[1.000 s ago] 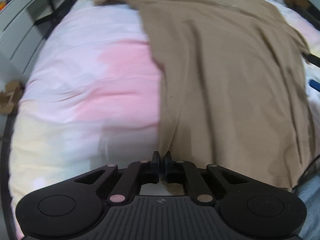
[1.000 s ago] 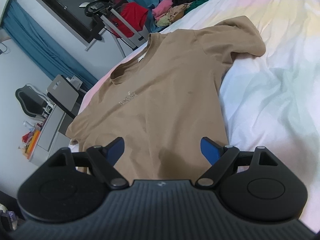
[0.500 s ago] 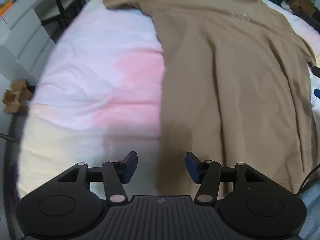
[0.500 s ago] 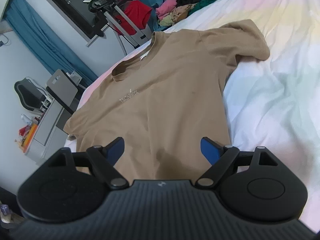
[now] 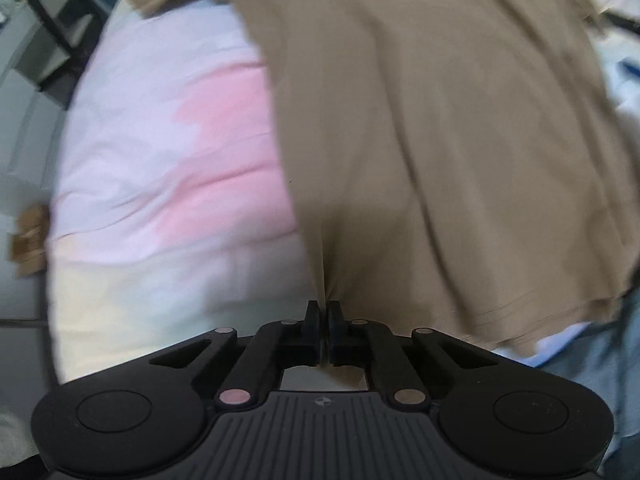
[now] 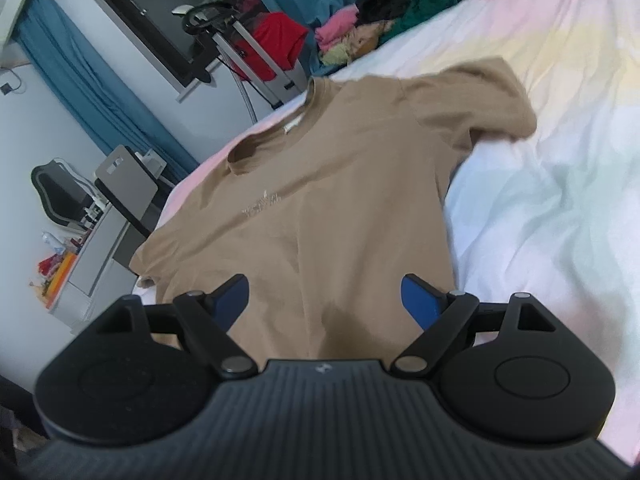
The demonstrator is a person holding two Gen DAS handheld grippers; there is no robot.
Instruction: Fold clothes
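A tan T-shirt (image 5: pixel 440 120) lies spread on a bed with a pastel pink, white and yellow sheet (image 5: pixel 168 168). In the left wrist view my left gripper (image 5: pixel 323 308) is shut on the shirt's near left hem corner, and the fabric bunches into a crease at the fingertips. In the right wrist view the same T-shirt (image 6: pixel 320 208) lies front up, collar toward the far left, one sleeve (image 6: pixel 492 96) stretched to the right. My right gripper (image 6: pixel 324 300) hovers open over the lower part of the shirt, with nothing between its blue pads (image 6: pixel 416 296).
A pile of mixed clothes (image 6: pixel 384 28) sits at the bed's far end. An exercise machine with a red garment (image 6: pixel 272 48), a desk with clutter (image 6: pixel 84 256) and a chair (image 6: pixel 56 192) stand beside the bed. Blue jeans (image 5: pixel 600 360) show at the near right. A cardboard box (image 5: pixel 28 236) lies on the floor.
Half a second ago the left gripper was open above the hem; now it is shut on the hem corner. The right gripper stays open, and its view has shifted slightly.
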